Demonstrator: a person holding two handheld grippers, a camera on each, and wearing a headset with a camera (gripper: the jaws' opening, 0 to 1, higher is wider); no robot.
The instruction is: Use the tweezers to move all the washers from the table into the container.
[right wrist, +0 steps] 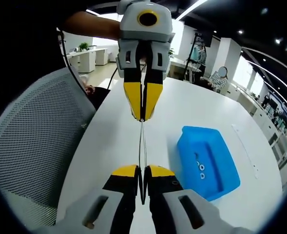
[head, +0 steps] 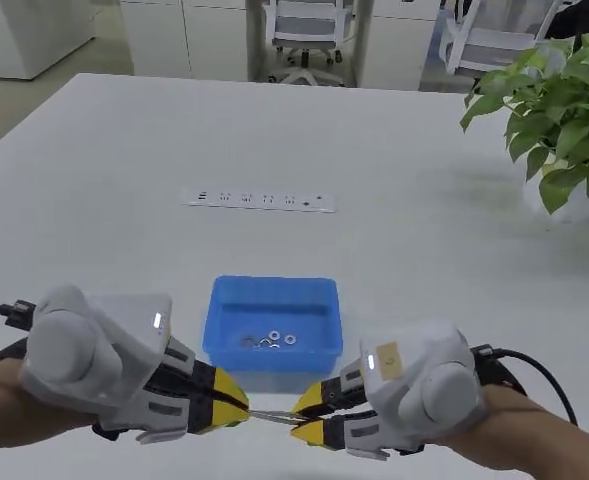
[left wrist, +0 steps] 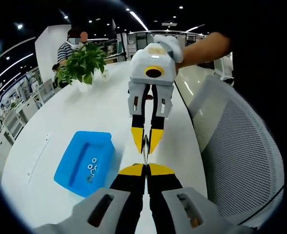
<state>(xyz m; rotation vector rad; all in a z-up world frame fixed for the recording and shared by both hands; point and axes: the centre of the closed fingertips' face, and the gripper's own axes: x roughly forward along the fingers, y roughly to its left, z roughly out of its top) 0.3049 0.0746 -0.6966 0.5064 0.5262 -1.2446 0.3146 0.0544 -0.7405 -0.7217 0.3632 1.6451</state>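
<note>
- White worktop (head: 394, 250), wide and bare-looking, under everything below.
- Leafy plant (head: 564, 110) at the far right edge; chairs (head: 309, 30) beyond the far edge.
- Blue container (head: 274, 360), open-topped, near the front edge, just beyond both grippers.
- Left gripper (head: 239, 408), jaws closed on one end of the tweezers (head: 274, 415), tips pointing at the other gripper.
- Right gripper (head: 302, 416), jaws closed on the opposite end, facing the left.
- Thin strip (head: 259, 199) lying flat at mid-worktop, well apart from the container.
- Tweezers spanning the short gap between the two grippers, in front of the container.
- Washers (head: 271, 340) clustered on the container floor.
</note>
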